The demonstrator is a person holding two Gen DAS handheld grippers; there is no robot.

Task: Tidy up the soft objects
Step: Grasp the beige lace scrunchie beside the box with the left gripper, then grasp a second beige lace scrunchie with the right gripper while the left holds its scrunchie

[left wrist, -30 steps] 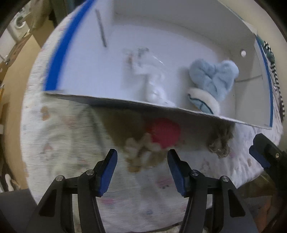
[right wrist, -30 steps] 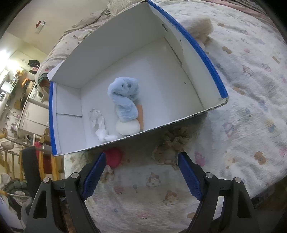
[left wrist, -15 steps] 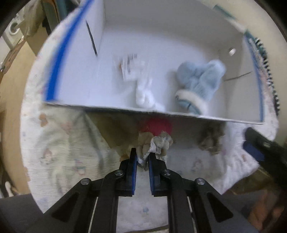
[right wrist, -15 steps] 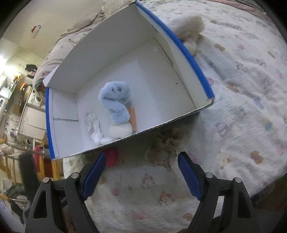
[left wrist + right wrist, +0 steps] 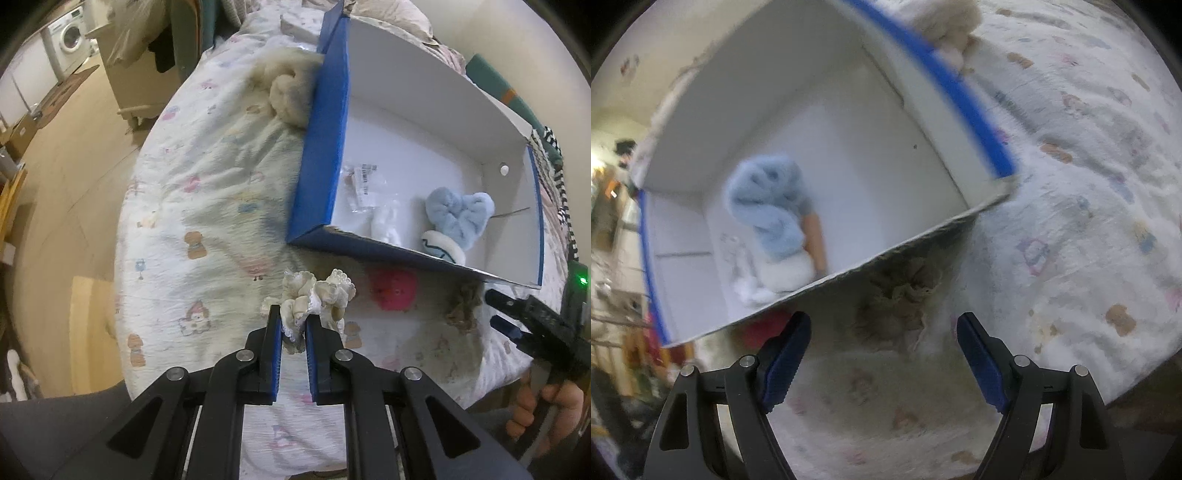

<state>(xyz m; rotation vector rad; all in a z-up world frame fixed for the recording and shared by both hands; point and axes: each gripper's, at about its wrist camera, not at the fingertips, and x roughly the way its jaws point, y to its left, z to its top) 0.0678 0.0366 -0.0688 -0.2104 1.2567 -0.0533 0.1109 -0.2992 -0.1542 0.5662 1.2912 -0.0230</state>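
My left gripper (image 5: 293,321) is shut on a cream lacy scrunchie (image 5: 317,295) and holds it above the bed, left of the box's near corner. A white box with blue edges (image 5: 321,155) holds a light blue fluffy item (image 5: 458,210) and a small white packet (image 5: 364,184). A red soft ball (image 5: 393,291) and a brown scrunchie (image 5: 463,306) lie on the bedspread by the box's near wall. My right gripper (image 5: 882,328) is open just in front of the brown scrunchie (image 5: 901,306), with nothing between its fingers.
A cream fluffy item (image 5: 288,96) lies on the bed against the box's far left outer wall. The patterned bedspread (image 5: 192,206) ends at a wooden floor on the left. A washing machine (image 5: 70,37) stands far left.
My left gripper closed on the cream scrunchie, lifted it and swung left. My right gripper moved closer to the brown scrunchie and stays open.
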